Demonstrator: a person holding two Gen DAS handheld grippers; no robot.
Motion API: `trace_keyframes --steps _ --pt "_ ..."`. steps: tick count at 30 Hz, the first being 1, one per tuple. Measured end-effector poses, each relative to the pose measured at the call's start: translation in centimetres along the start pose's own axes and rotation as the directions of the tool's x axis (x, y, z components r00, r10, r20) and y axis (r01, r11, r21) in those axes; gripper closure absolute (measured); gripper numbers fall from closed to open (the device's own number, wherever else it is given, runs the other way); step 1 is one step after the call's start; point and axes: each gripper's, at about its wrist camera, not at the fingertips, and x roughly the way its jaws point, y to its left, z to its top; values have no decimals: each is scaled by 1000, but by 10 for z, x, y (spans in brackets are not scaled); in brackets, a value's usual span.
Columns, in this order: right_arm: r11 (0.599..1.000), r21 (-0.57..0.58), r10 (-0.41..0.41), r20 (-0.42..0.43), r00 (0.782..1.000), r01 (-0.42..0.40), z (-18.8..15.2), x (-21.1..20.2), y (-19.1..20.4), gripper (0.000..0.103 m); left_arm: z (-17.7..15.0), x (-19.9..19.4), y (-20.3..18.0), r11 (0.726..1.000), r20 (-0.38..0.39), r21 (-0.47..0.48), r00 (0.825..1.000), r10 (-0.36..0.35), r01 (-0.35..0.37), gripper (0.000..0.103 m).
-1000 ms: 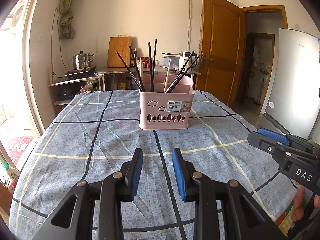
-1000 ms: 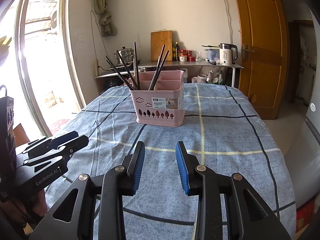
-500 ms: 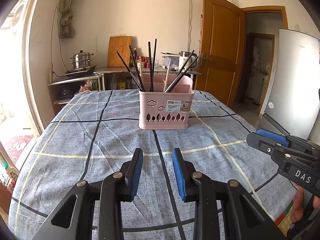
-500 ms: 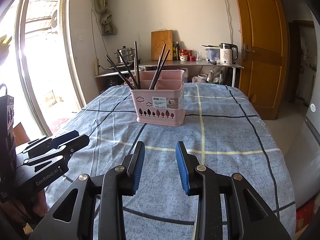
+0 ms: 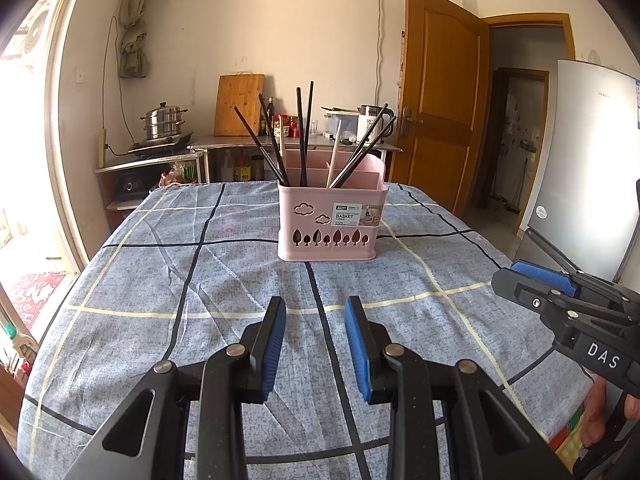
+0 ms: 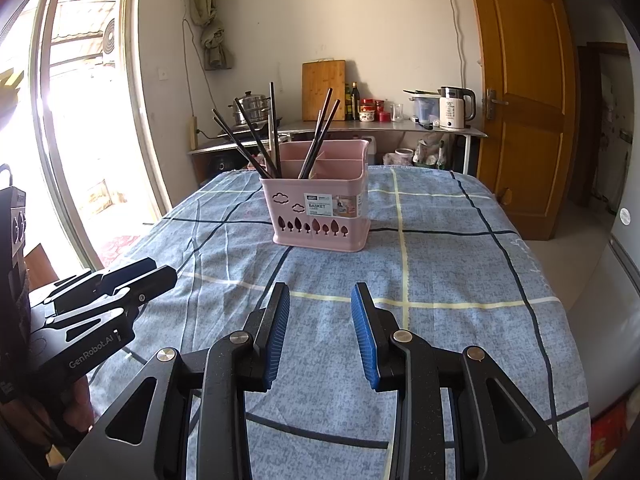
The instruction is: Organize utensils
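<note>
A pink utensil basket (image 5: 328, 222) (image 6: 318, 216) stands in the middle of the table, holding several black chopsticks (image 5: 276, 148) (image 6: 244, 140) and a pale wooden one (image 5: 333, 160) upright or leaning. My left gripper (image 5: 314, 312) hovers over the near part of the table, well short of the basket, open with nothing between its blue pads. My right gripper (image 6: 320, 298) does the same on its side, open and empty. Each gripper also shows from the side in the other's view, the right gripper (image 5: 516, 276) and the left gripper (image 6: 160, 270).
A blue checked tablecloth (image 5: 160, 280) covers the table. Behind it stand a counter with a steamer pot (image 5: 164, 122), a cutting board (image 5: 239, 104), bottles and a kettle (image 6: 456, 108). A wooden door (image 5: 440, 96) and a fridge (image 5: 588, 168) are at the right, a bright glass doorway (image 6: 76, 120) at the left.
</note>
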Motion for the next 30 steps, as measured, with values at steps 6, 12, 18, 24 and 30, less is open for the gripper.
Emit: trace_keyframes --steps 6,12,18,24,30 --pt "1000 0 -2 1 1000 2 0 -2 -1 70 0 0 0 1000 -1 -2 1000 -2 2 73" --pt "1000 0 -2 -4 1000 2 0 -2 0 70 0 -1 -1 1000 1 0 1000 -2 2 73" --pt "1000 1 -2 -2 1000 2 1 -2 -1 70 0 -1 -2 1000 -1 1 1000 -4 4 73" --pt "1000 1 -3 -5 1000 3 0 -1 0 70 0 -1 -3 1000 1 3 1000 -4 4 73" --pt "1000 -2 -5 -4 1000 5 0 -1 1 70 0 -1 -3 1000 -1 13 1000 23 -23 73"
